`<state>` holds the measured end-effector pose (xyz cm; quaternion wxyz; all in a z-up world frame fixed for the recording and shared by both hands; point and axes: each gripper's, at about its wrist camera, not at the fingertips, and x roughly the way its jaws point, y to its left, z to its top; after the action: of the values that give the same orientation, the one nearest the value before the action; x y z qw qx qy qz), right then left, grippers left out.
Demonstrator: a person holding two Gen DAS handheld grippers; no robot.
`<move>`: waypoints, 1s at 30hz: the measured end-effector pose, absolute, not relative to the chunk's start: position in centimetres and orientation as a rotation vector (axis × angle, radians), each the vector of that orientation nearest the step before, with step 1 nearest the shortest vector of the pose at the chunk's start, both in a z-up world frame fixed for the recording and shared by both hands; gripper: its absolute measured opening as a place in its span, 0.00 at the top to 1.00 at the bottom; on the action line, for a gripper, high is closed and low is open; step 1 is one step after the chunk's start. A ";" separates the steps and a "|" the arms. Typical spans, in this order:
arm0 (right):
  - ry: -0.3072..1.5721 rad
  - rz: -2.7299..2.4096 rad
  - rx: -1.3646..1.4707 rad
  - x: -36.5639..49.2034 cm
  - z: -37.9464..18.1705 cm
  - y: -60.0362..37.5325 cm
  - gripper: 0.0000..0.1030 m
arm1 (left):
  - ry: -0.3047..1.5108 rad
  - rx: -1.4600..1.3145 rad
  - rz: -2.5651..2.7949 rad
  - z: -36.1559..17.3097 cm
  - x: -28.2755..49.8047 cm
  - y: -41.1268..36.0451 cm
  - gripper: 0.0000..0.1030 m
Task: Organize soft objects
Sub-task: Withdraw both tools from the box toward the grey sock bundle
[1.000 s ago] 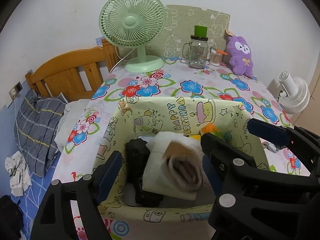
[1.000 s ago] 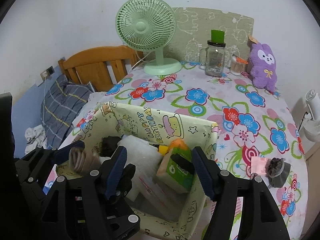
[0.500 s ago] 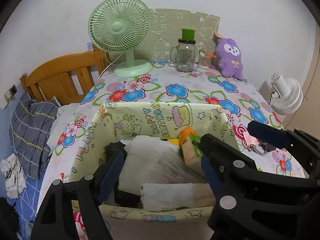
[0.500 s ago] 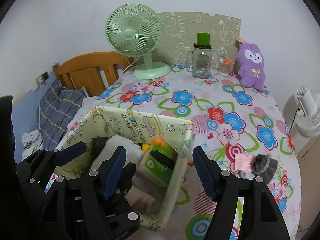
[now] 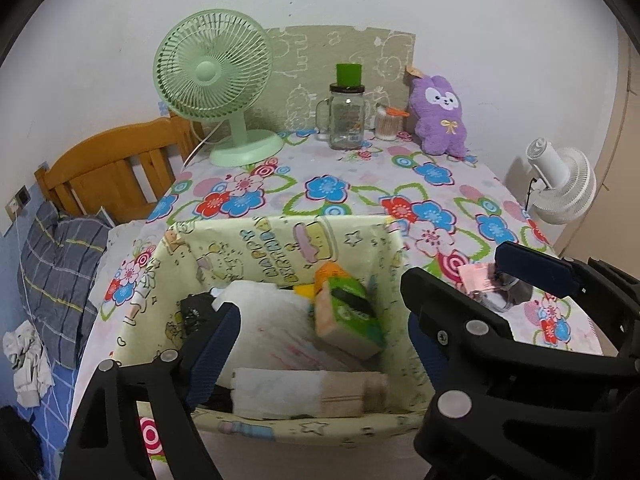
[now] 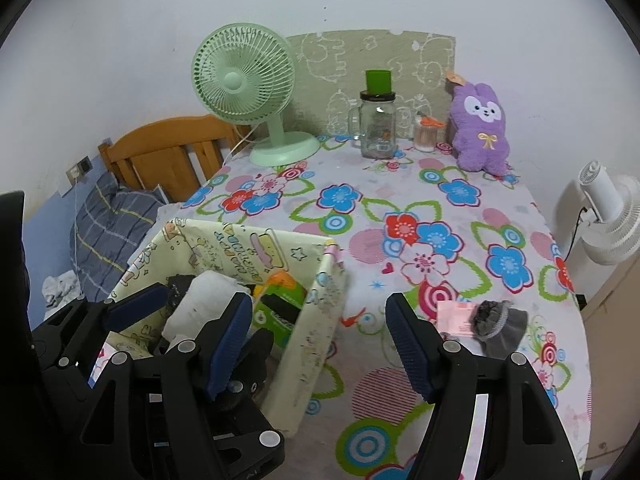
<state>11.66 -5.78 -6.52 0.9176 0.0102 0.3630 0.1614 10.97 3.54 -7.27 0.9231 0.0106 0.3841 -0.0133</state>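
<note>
A yellow cartoon-print fabric box (image 5: 280,236) stands at the near left of the flowered table. Inside lie a rolled white-and-beige towel (image 5: 312,392) along the near wall, a white plastic bag (image 5: 272,320), a green tissue pack (image 5: 348,316) and a black item (image 5: 196,308). My left gripper (image 5: 316,344) hovers over the box, its jaws opening with nothing pinched. My right gripper (image 6: 320,344) is open above the box's right wall (image 6: 316,320), holding nothing. A grey sock (image 6: 496,320) rests on a pink card (image 6: 454,316) to the right. A purple plush (image 6: 480,128) sits at the back.
At the back stand a green fan (image 6: 244,80), a glass jar (image 6: 378,124) with a green lid and a cotton swab holder (image 6: 426,136). A white fan (image 6: 608,216) is past the right edge. A wooden headboard (image 5: 112,168) and a plaid pillow (image 5: 56,272) lie left.
The rolled towel that was between my left fingers now lies in the box by the near wall. Both grippers have drawn back from the box, the right one also shifting rightward.
</note>
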 end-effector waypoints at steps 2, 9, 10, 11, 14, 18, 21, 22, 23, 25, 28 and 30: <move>0.737 0.318 0.025 11.4 -6.2 -6.4 0.25 | 0.776 0.021 -0.033 -6.9 10.8 3.0 0.12; 0.702 0.291 0.035 10.5 -5.2 -8.5 0.20 | 0.738 0.026 -0.037 -5.7 10.0 1.1 0.06; 0.698 0.288 0.036 10.4 -5.1 -8.8 0.20 | 0.735 0.028 -0.037 -5.6 9.9 0.8 0.05; 0.695 0.285 0.038 10.2 -4.9 -9.1 0.20 | 0.732 0.029 -0.037 -5.5 9.8 0.6 0.05; 0.688 0.278 0.044 9.7 -4.6 -9.9 0.19 | 0.726 0.037 -0.038 -5.1 9.4 -0.1 0.04; 0.675 0.264 0.054 9.1 -4.3 -11.0 0.15 | 0.712 0.044 -0.042 -4.7 8.9 -1.1 0.03; 0.666 0.252 0.063 8.6 -4.1 -11.9 0.13 | 0.705 0.046 -0.049 -4.4 8.5 -1.8 0.02; 0.665 0.248 0.065 8.5 -4.0 -12.1 0.12 | 0.704 0.046 -0.053 -4.4 8.4 -2.1 0.02; 0.663 0.242 0.068 8.4 -4.0 -12.4 0.11 | 0.702 0.046 -0.057 -4.3 8.3 -2.4 0.02; 0.657 0.232 0.074 8.1 -3.9 -13.0 0.11 | 0.700 0.048 -0.064 -4.2 8.1 -2.9 0.02; 0.651 0.220 0.077 7.7 -3.9 -13.8 0.10 | 0.696 0.050 -0.071 -4.2 7.9 -3.6 0.02; 0.647 0.212 0.080 7.4 -3.9 -14.3 0.10 | 0.694 0.049 -0.077 -4.1 7.7 -4.1 0.02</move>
<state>7.40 -14.27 -3.89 0.9418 0.0394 0.3171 0.1041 7.67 -4.07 -4.14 0.9394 0.0242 0.3399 -0.0376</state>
